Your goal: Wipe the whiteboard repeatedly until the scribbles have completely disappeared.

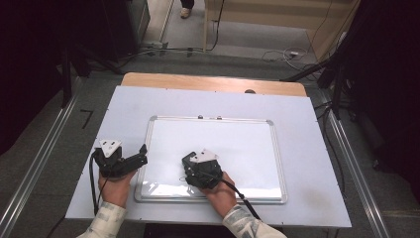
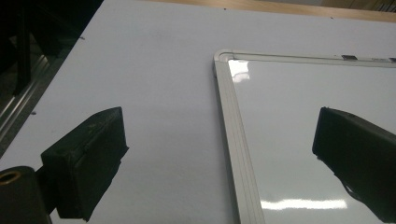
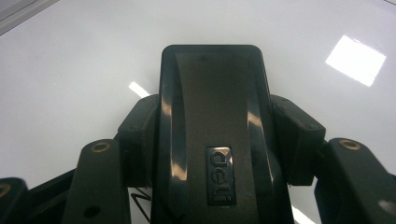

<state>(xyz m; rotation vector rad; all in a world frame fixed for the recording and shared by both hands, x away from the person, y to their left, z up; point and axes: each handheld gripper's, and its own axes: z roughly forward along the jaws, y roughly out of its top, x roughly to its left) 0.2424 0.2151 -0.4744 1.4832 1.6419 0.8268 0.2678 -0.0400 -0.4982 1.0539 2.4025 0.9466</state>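
We keep the right hand-held gripper [image 3: 212, 135] clamped across the sides of the light, rigid, glossy plastic eraser [image 3: 212, 126] resting on the whiteboard [image 1: 257, 144], while the left hand-held gripper [image 2: 219, 154] gapes empty astride its frame.

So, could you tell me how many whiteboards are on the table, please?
1. The whiteboard lies flat at the middle of the table, with the right gripper holding an eraser over it.
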